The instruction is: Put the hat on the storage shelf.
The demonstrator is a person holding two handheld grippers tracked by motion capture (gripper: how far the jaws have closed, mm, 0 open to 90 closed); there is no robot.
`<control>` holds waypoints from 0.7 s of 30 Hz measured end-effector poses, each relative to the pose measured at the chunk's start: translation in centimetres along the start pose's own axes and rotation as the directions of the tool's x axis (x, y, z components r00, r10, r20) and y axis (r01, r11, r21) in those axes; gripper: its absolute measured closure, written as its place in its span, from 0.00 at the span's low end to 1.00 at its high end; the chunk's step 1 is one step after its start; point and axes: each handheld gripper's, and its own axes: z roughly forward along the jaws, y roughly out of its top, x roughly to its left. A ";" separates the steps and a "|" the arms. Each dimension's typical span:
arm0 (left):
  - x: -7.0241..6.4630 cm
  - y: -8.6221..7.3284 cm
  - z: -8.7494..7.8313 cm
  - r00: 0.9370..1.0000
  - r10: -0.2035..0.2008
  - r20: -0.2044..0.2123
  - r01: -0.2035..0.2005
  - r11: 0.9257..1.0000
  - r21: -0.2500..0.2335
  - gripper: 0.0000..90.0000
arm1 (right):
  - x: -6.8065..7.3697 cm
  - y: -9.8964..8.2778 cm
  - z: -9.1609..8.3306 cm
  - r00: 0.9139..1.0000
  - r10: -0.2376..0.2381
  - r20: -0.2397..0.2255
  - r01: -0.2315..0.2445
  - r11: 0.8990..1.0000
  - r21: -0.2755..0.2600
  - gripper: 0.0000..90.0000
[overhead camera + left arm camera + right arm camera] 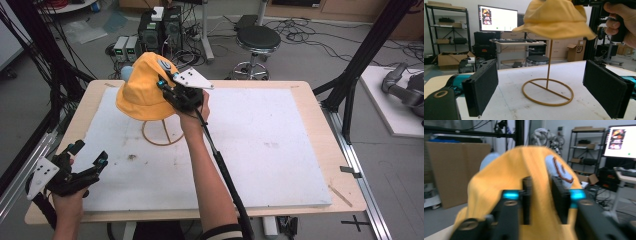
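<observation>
Soft yellow fabric bucket hat [142, 90] draped over the top of a thin golden wire stand [162, 134], with the ring base flat on the white board [260, 150] toward the far left of the light wooden table [310, 107]. In the left gripper view, hat crown capping the upright rod [548, 63], brim flaring free all round, well clear of the board, so likely either just being hung or about to be lifted off; cannot tell which.

Right gripper [176, 92] up at the hat's crown, reaching in from the near right side. In the right gripper view, black jaws drawn close with a fold of yellow cloth [540, 202] between them, apparently pinching it; picture blurred, so firmness of the grip not certain. Grip high on the crown rather than on the floppy brim, probably to keep the hat hanging straight over the rod.

Left gripper [87, 162] low at the near left edge of the board, jaws spread wide with nothing between them, pointed toward the stand, well apart from it. Probably waiting in reserve, ready to steady the light ring base if the hat drags on the rod.
</observation>
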 end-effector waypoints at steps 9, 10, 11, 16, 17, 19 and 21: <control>0.0 0.0 0.0 1.000 -0.005 0.003 0.005 1.000 -0.003 0.15 | -0.3 0.5 -1.6 0.993 -0.045 0.110 0.052 0.997 -0.062 0.34; 0.0 0.0 0.0 1.000 -0.004 0.002 0.004 1.000 0.001 0.15 | -0.4 0.6 -1.8 0.992 -0.050 0.115 0.058 0.996 -0.063 0.33; 0.0 0.0 0.0 1.000 -0.004 0.002 0.004 1.000 0.001 0.15 | -0.6 0.7 -2.1 0.991 -0.063 0.116 0.070 0.995 -0.065 0.30; 0.0 -0.1 0.1 1.000 -0.002 0.006 0.002 1.000 0.005 0.15 | -1.6 1.1 -3.5 0.986 -0.095 0.134 0.102 0.994 -0.047 0.23; 0.0 -0.1 0.1 1.000 -0.003 0.006 0.003 1.000 0.007 0.15 | -2.3 1.2 -4.5 0.983 -0.099 0.156 0.106 0.993 -0.040 0.21; 0.0 -0.1 0.1 1.000 -0.003 0.005 0.003 1.000 0.009 0.15 | -3.1 1.4 -5.7 0.982 -0.086 0.167 0.095 0.994 -0.046 0.19; -0.1 -0.1 0.2 1.000 -0.003 0.005 0.003 1.000 0.009 0.15 | -4.1 1.7 -7.0 0.979 -0.093 0.181 0.102 0.994 -0.039 0.17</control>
